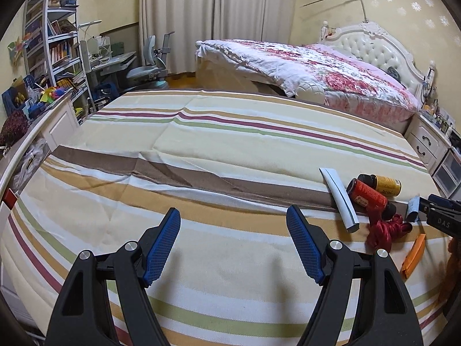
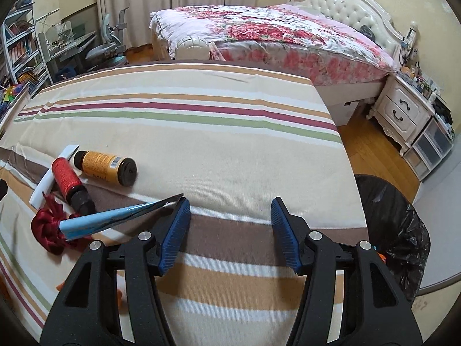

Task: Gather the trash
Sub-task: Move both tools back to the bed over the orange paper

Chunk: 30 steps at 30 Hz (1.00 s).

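— Where do we see the trash?
— On the striped sheet (image 2: 230, 150): a flattened blue tube (image 2: 109, 219) touching our right gripper (image 2: 229, 210)'s left pad, beside red (image 2: 67, 180) and yellow (image 2: 105, 167) bottles.
— And our grippers?
— Both tilt downward, jaws apart, gripping nothing; left gripper (image 1: 233, 222) over bare sheet.

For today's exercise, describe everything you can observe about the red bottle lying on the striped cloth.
The red bottle is small and cylindrical, with a bright red label bearing small print and a dark cap. It lies on its side on the striped cloth. It rests across a white strip and lies close beside the yellow bottle. Its capped end points toward the red ribbon. No claw touches it.
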Motion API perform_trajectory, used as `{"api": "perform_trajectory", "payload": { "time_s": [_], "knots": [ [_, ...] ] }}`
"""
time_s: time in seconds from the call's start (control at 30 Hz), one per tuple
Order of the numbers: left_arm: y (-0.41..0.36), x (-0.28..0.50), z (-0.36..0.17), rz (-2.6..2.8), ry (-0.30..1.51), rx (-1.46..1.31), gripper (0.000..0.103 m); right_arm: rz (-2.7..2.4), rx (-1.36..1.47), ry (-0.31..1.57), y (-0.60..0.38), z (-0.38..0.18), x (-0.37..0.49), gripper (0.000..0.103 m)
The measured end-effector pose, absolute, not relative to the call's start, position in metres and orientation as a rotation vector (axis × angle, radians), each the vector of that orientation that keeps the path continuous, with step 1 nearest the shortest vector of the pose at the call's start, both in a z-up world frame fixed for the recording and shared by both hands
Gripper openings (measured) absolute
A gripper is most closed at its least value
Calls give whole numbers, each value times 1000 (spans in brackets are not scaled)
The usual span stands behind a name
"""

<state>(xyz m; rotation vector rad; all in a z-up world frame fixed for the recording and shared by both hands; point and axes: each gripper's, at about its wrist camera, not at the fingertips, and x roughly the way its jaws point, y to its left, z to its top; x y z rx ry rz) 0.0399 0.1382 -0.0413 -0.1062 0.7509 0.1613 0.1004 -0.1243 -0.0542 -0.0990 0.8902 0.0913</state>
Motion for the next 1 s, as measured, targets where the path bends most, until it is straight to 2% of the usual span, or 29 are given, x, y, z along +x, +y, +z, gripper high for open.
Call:
{"api": "perform_trajectory", "payload": {
  "time_s": [0.43,0.7,1.0],
  "knots": [
    [150,44,-45,159,758,-145,74,65,-73,876,-124,-50,113,59],
    [155,42,-45,149,748,-167,74,45,-9,851,-125,-35,76,59],
    [159,37,-43,147,736,-188,74,182,9,876,-78,-33,36,60]
  ]
}}
